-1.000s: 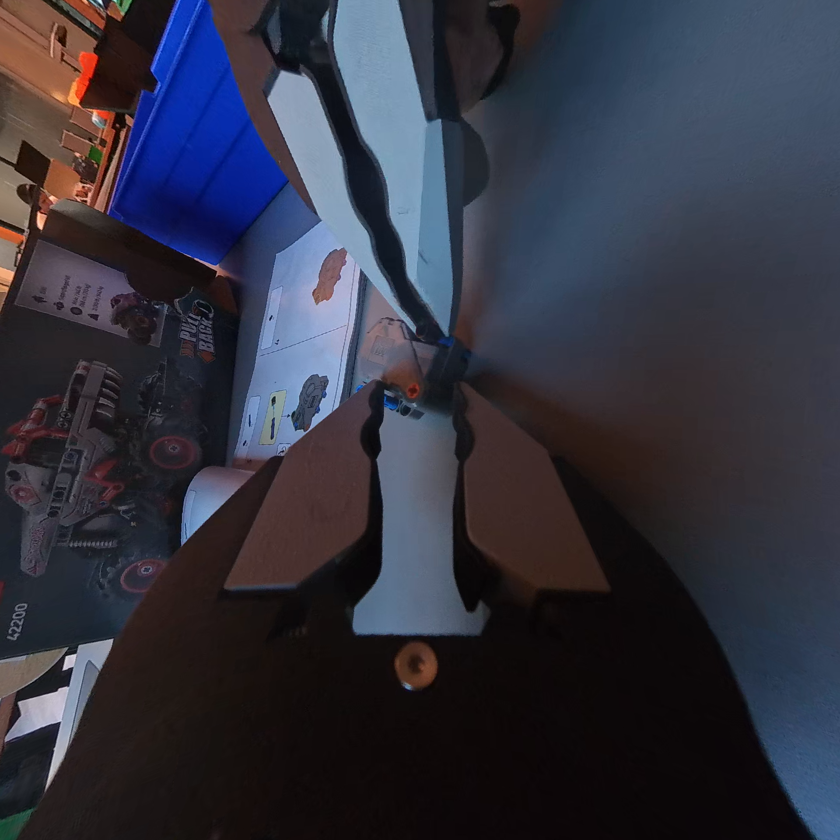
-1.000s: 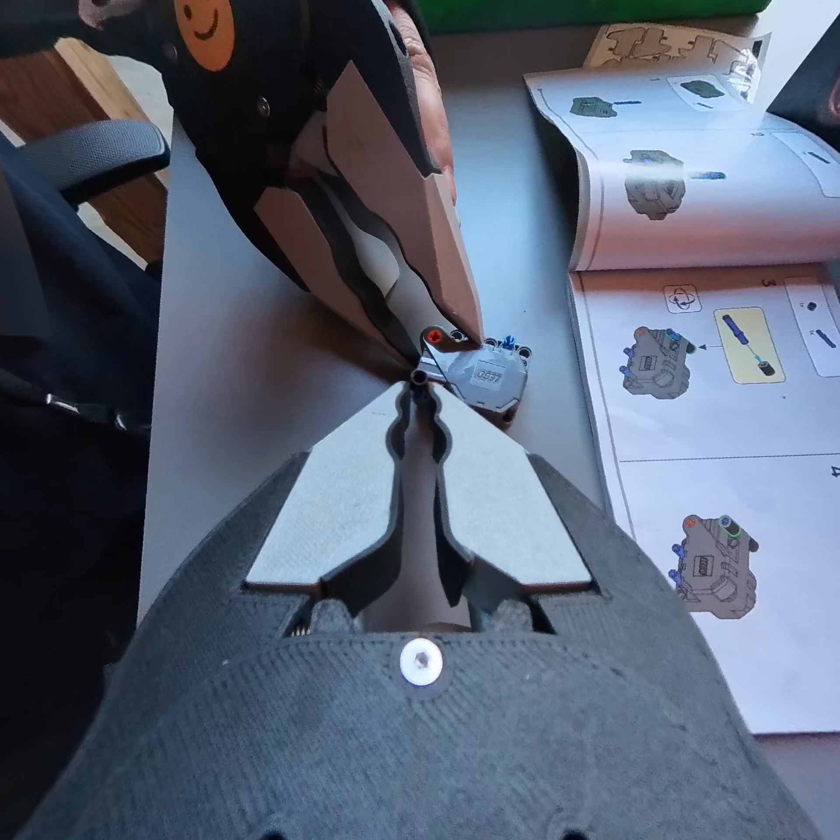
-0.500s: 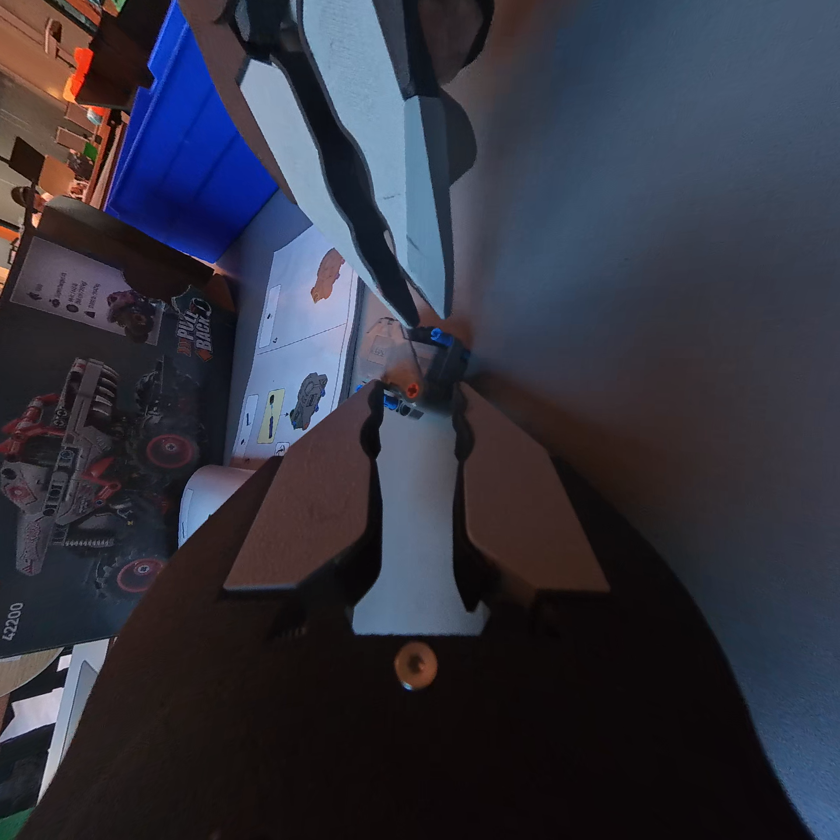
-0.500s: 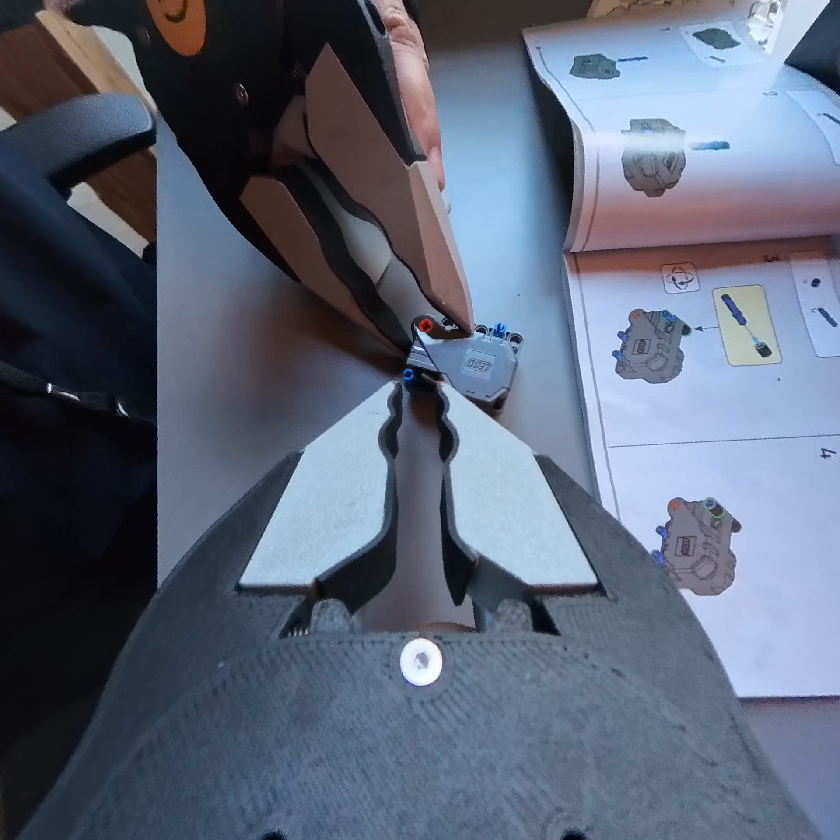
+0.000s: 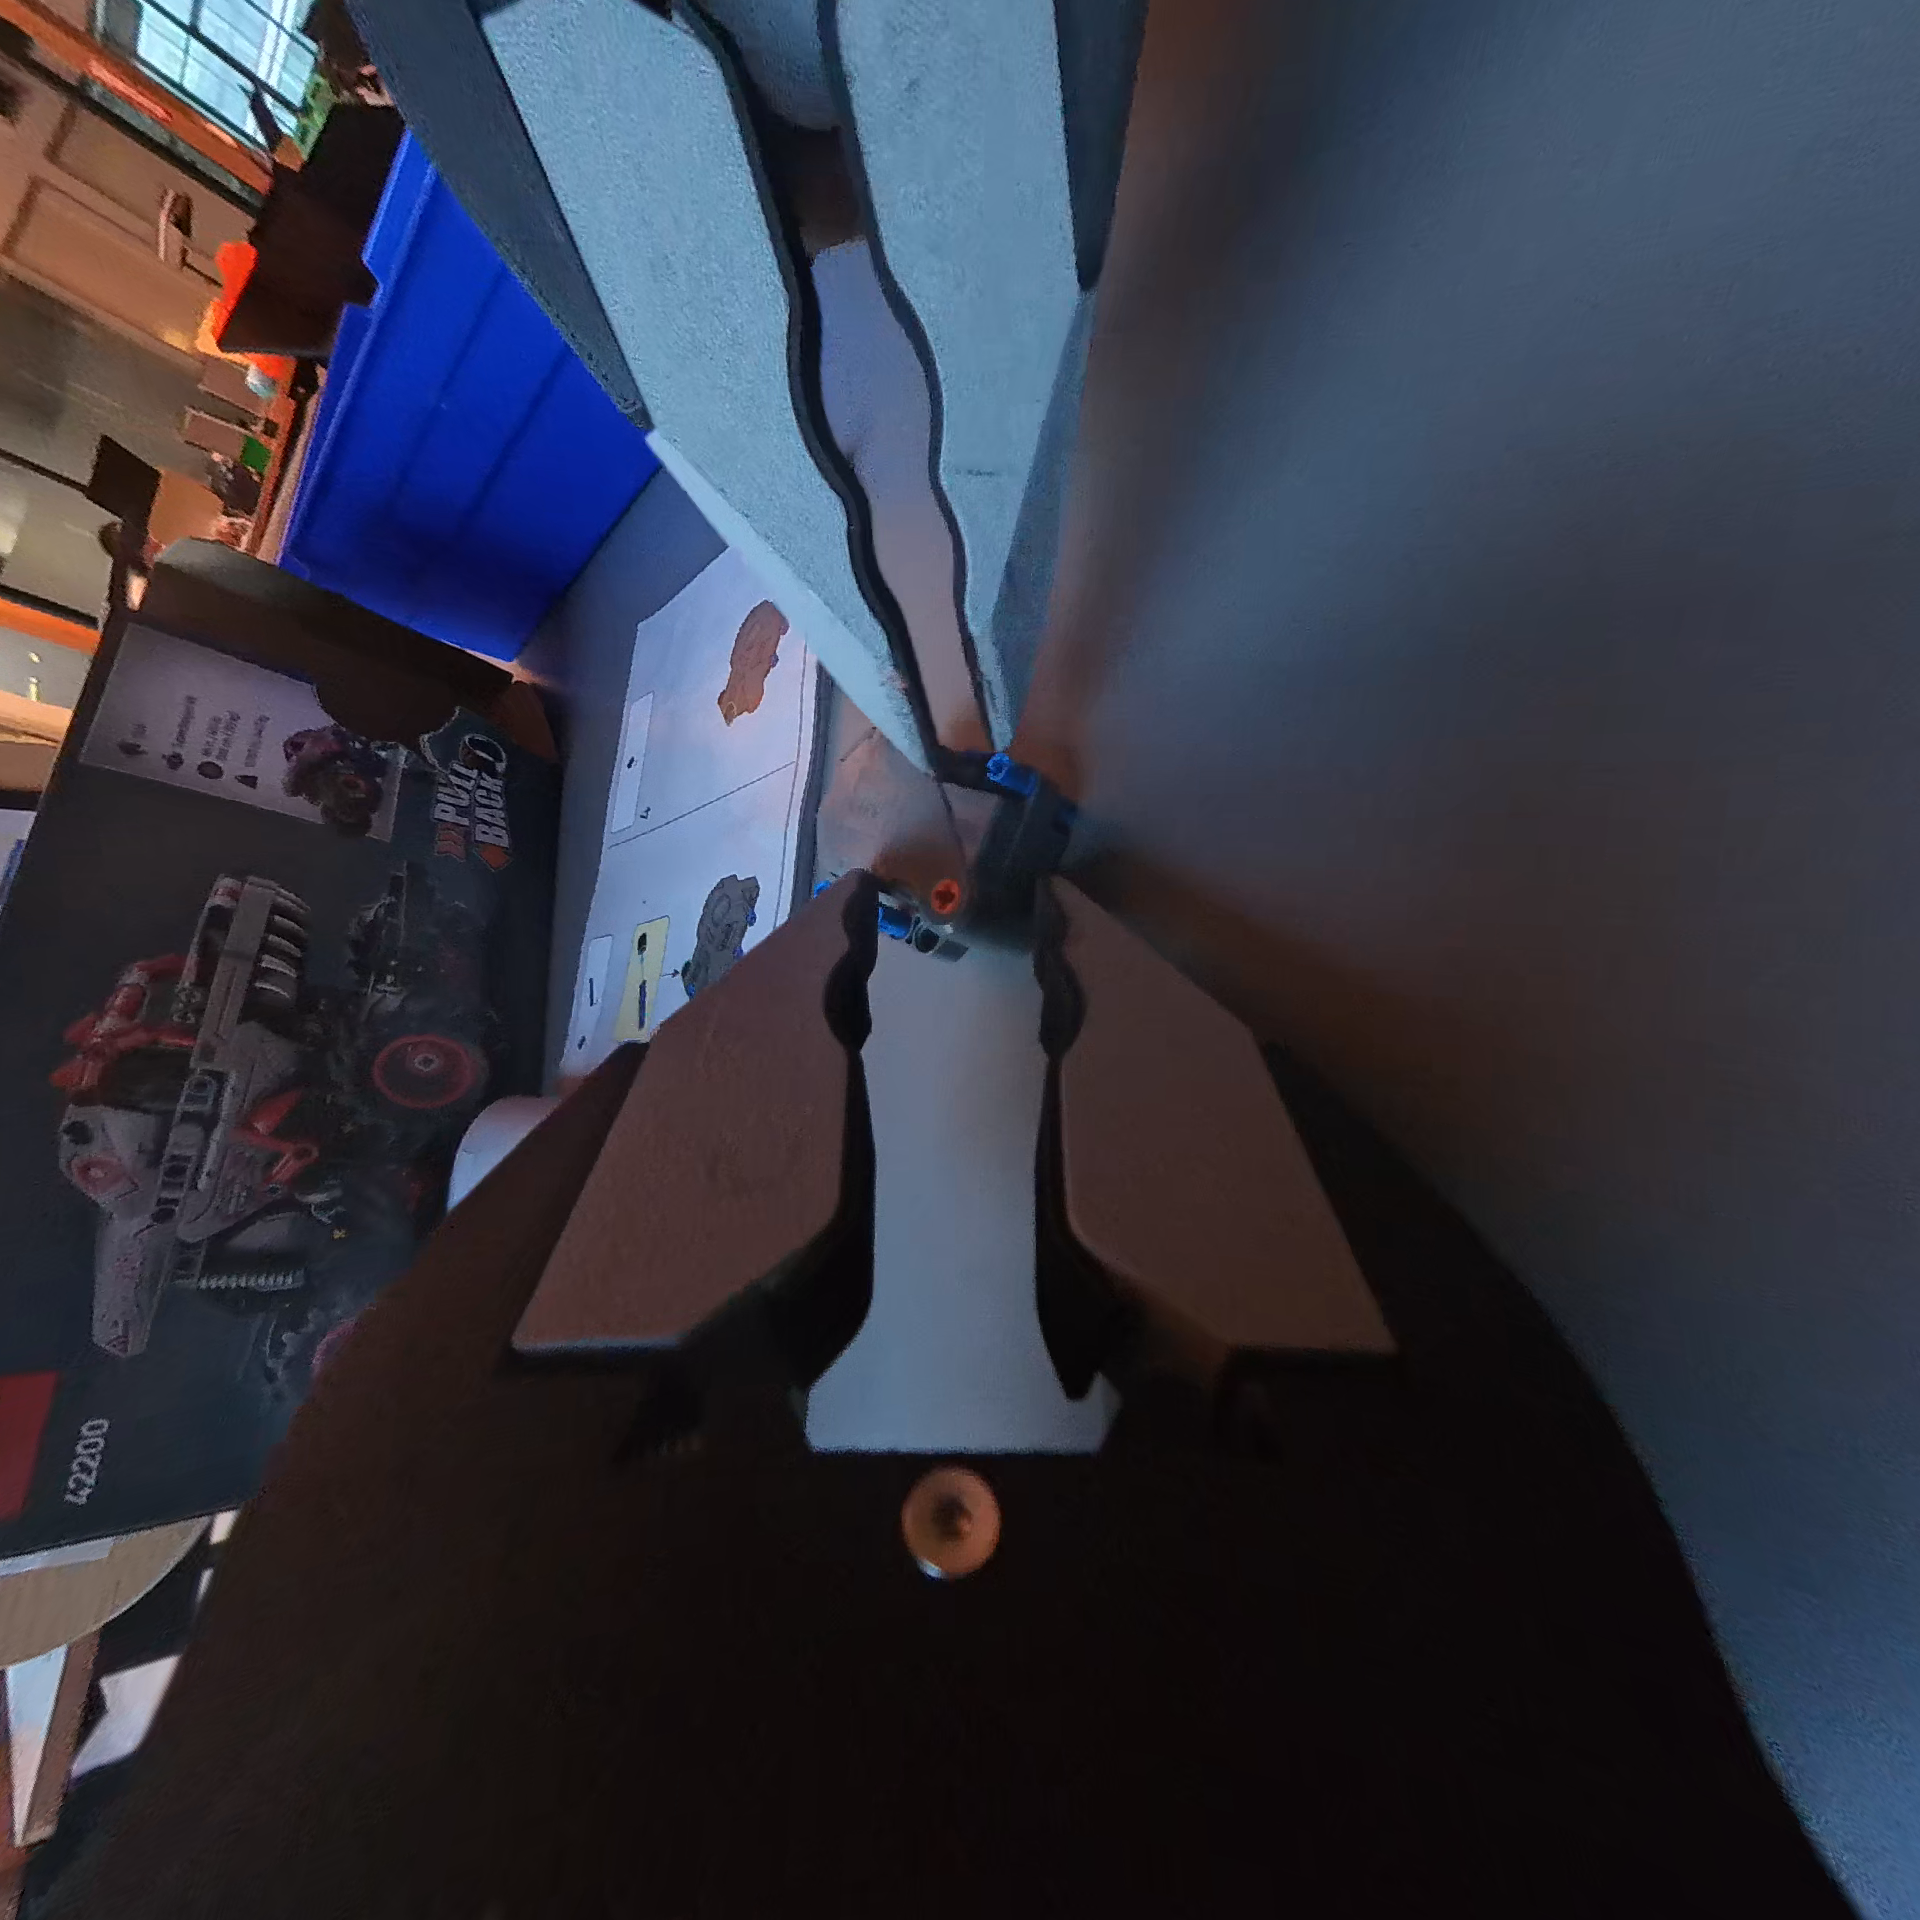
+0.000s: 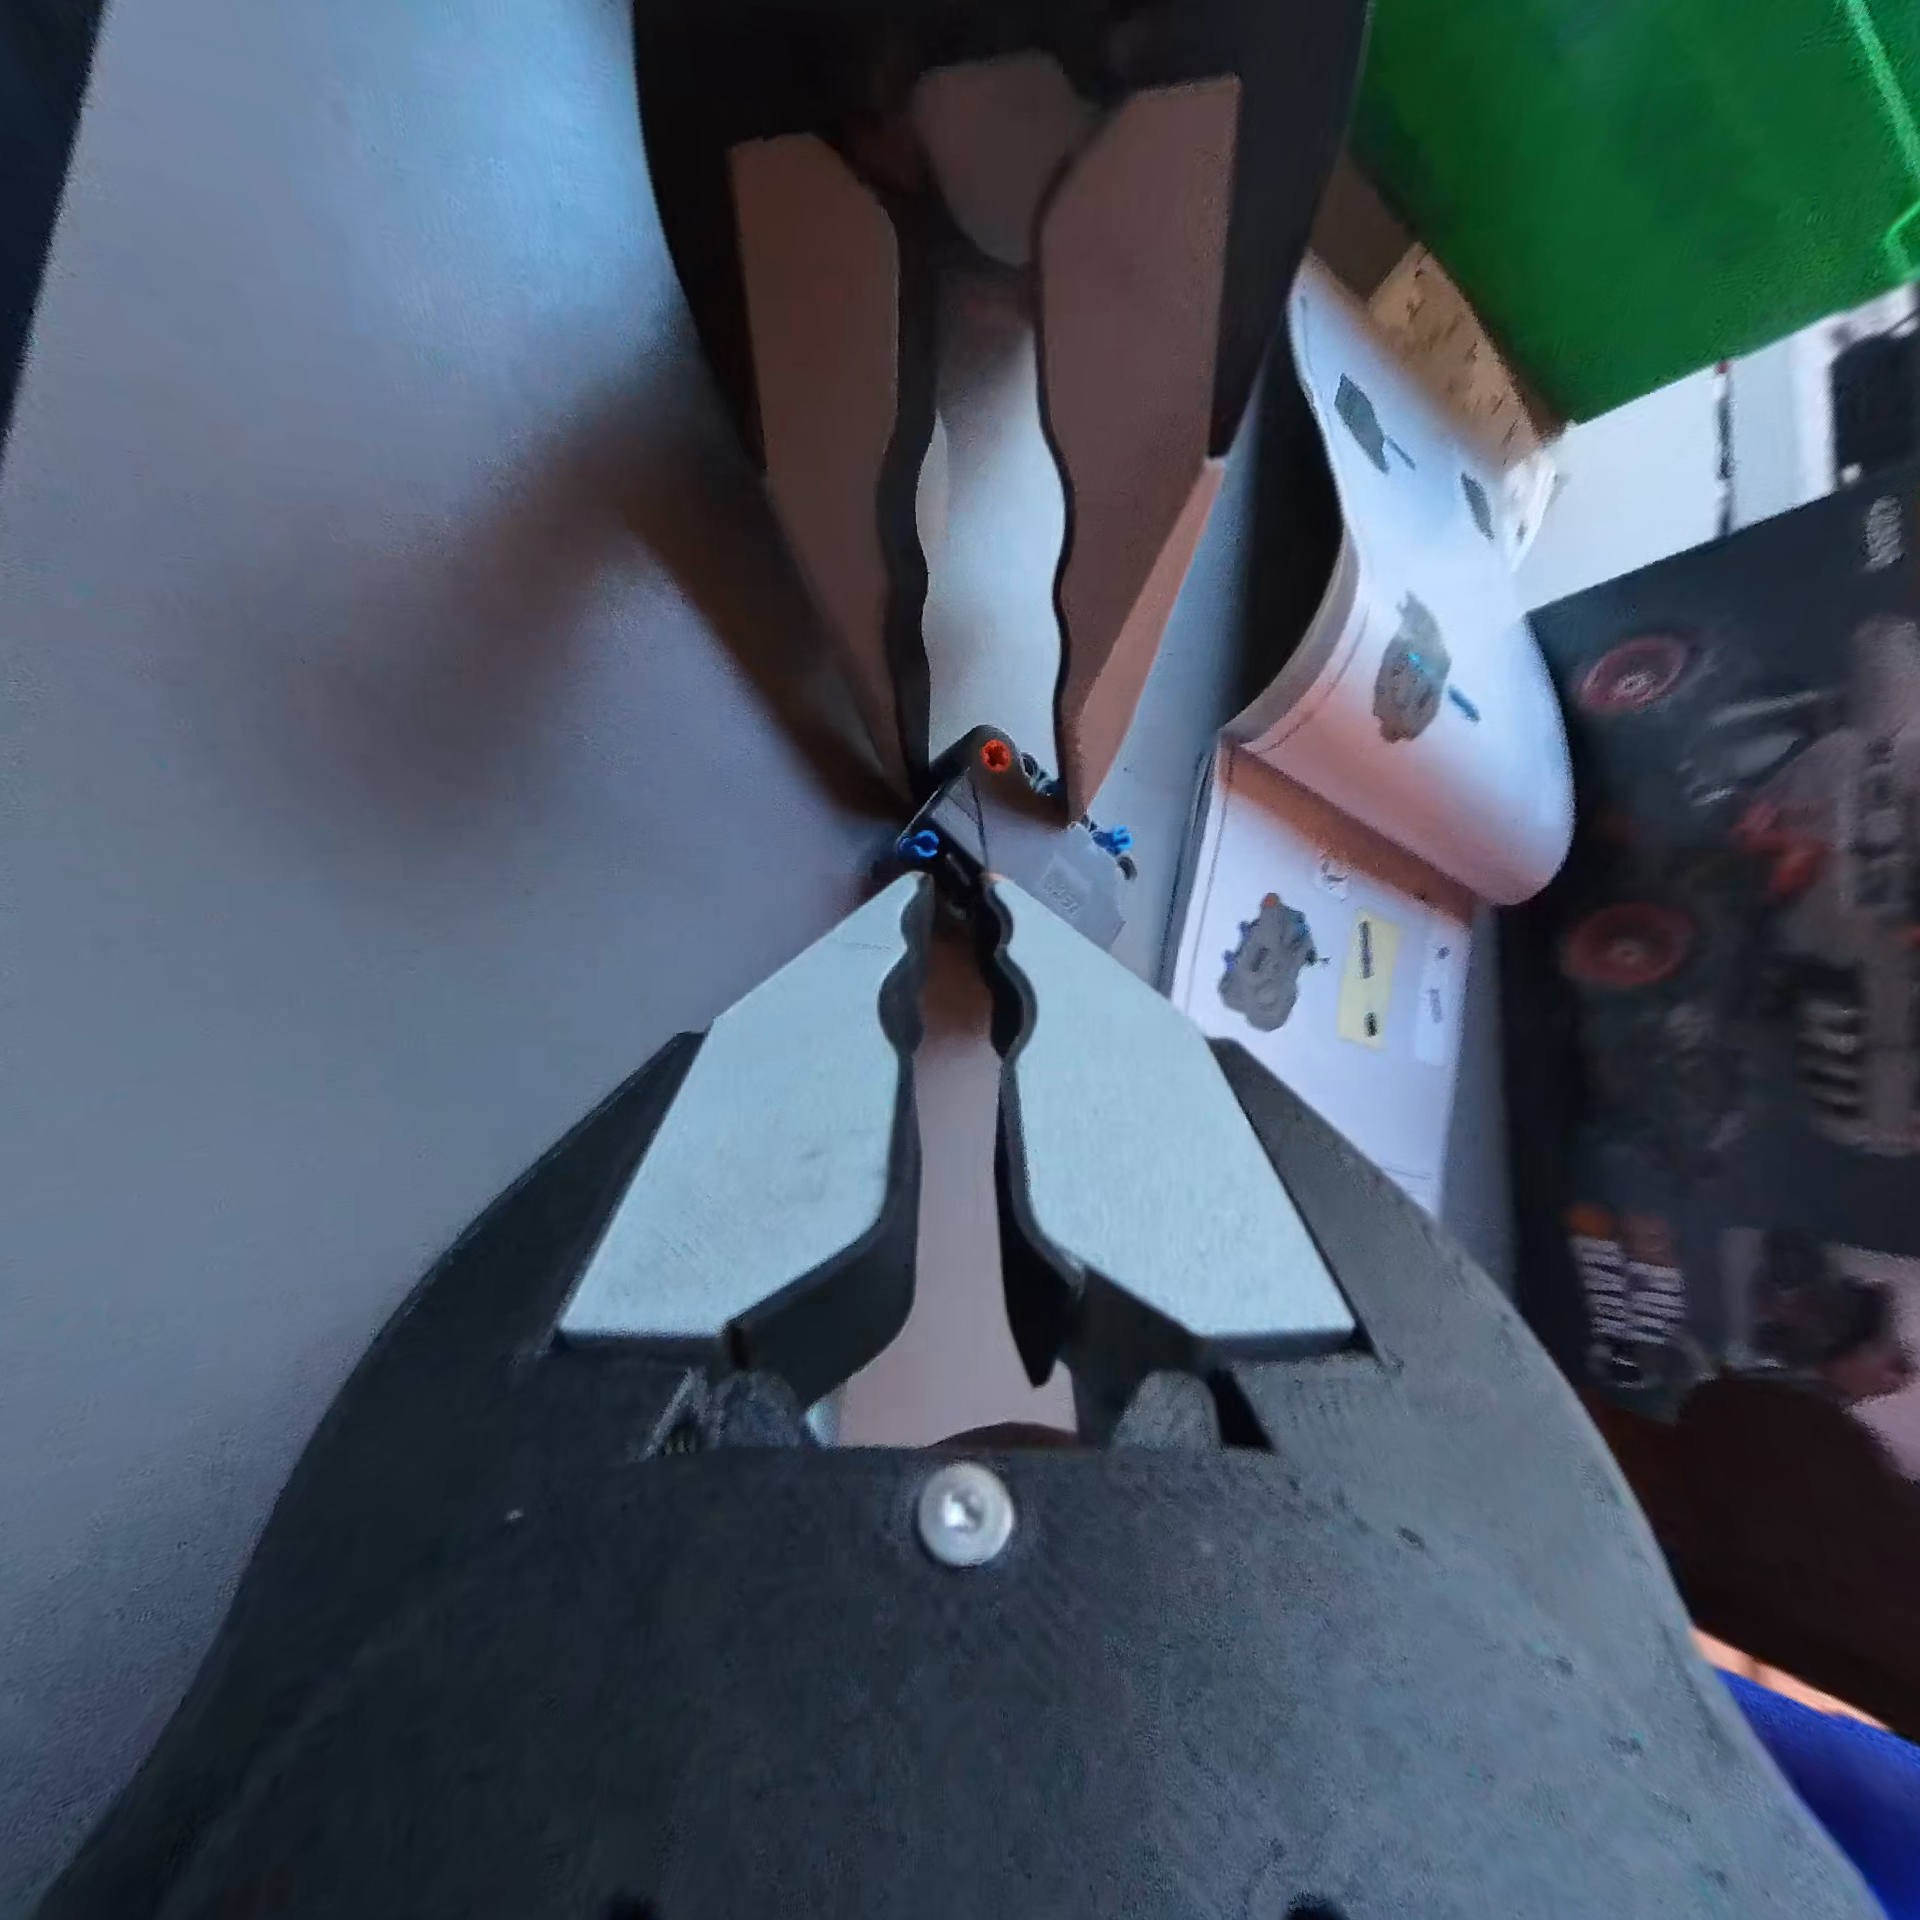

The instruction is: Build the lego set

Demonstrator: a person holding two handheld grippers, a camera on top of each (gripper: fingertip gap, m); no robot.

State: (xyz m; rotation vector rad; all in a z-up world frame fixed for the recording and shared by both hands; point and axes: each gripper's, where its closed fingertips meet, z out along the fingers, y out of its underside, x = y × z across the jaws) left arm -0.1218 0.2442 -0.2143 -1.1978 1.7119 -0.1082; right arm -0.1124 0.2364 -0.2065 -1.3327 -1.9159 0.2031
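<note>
Your left gripper (image 5: pixel 951 914) has its jaws clamped on the grey lego motor block (image 6: pixel 1023 831), held above the table (image 6: pixel 364 623) beside the instruction booklet (image 6: pixel 1340 966). Your right gripper (image 6: pixel 951 894) has its jaws nearly together on a blue pin (image 6: pixel 914 847) at the block's edge. Hard, light, slick plastic: grip the flat sides.

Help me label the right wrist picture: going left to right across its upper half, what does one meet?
Grey table → the other claw, pinching the grey lego block → open instruction booklet → dark lego box. The green bin sits above the booklet and box.
</note>
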